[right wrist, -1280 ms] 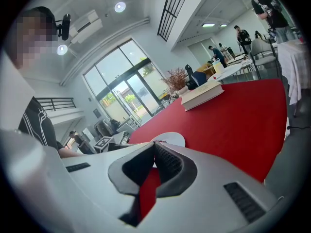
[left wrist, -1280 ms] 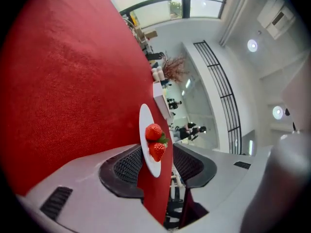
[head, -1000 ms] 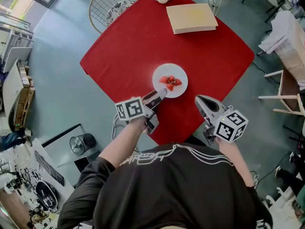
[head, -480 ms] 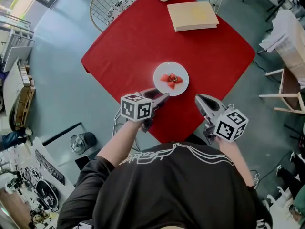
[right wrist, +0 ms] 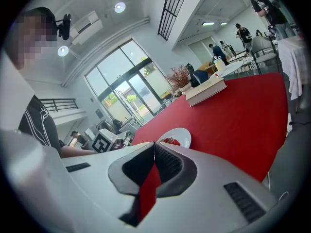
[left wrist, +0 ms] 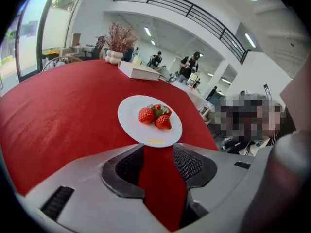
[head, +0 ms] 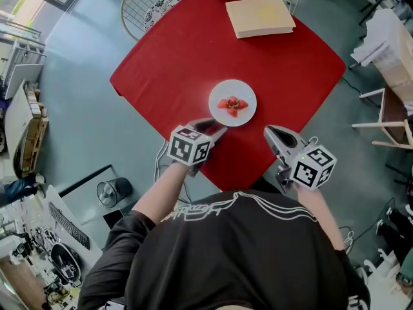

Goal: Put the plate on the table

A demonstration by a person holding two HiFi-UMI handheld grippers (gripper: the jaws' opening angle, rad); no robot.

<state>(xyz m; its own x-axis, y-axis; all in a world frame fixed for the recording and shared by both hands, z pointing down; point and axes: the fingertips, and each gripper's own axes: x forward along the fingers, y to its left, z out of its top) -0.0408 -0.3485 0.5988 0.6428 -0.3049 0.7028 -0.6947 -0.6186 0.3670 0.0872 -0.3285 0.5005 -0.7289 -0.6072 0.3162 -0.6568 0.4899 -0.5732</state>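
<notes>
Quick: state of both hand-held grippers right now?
Left hand-held gripper: open, empty, plate just ahead.
Right hand-held gripper: shut, empty.

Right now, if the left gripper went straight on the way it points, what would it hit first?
Most likely the near rim of the white plate, lying on the red tablecloth straight ahead of the left gripper, jaws open and empty.

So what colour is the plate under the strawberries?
The plate is plain white; it shows clearest in the left gripper view.
</notes>
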